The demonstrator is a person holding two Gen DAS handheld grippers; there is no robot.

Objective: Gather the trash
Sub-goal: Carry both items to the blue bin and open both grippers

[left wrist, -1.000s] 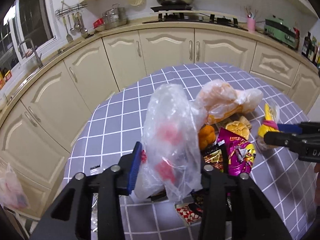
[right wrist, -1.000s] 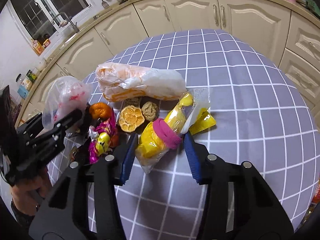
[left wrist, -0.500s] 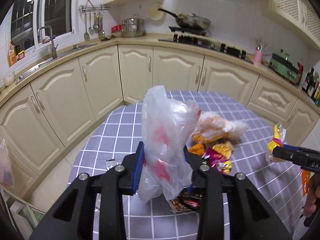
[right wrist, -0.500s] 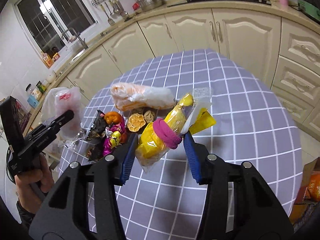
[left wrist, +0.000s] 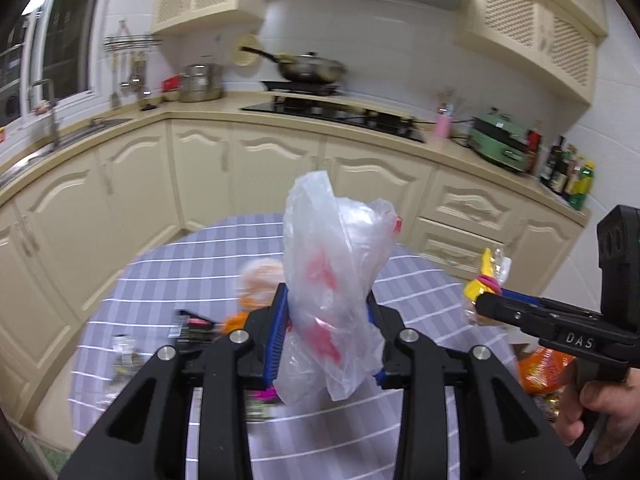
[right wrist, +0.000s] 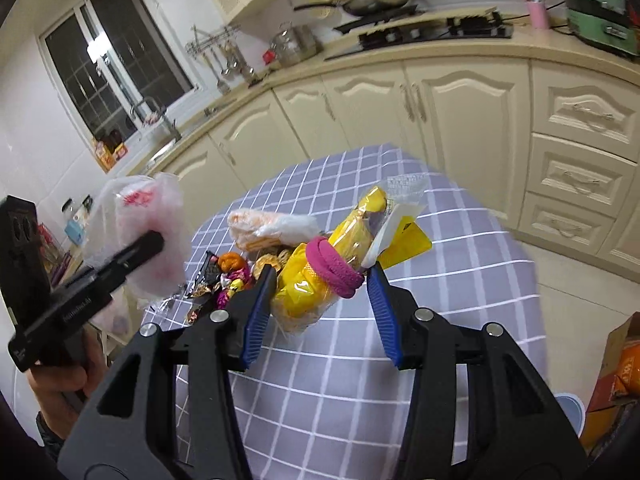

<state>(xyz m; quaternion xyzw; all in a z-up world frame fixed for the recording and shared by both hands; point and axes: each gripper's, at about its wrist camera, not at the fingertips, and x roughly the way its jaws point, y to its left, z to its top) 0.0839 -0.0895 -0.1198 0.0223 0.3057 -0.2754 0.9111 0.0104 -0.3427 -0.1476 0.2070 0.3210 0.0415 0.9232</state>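
Note:
My left gripper (left wrist: 326,336) is shut on a crumpled clear plastic bag with red print (left wrist: 336,280) and holds it high above the round table (left wrist: 168,272). It also shows in the right wrist view (right wrist: 144,232). My right gripper (right wrist: 320,304) is shut on a yellow snack packet with a pink band (right wrist: 320,272), lifted off the table; it also shows in the left wrist view (left wrist: 486,280). Several wrappers and peels (right wrist: 232,276) and an orange-and-white bag (right wrist: 272,228) lie on the checked cloth.
Cream kitchen cabinets (left wrist: 248,172) curve round the table, with a hob and pan (left wrist: 312,70) and a sink (left wrist: 48,132) on the counter. An orange box (right wrist: 616,372) stands on the floor at the right.
Both grippers have risen well above the table with their loads, and the views have tilted up towards the counter and wall cupboards. The trash pile stays on the table.

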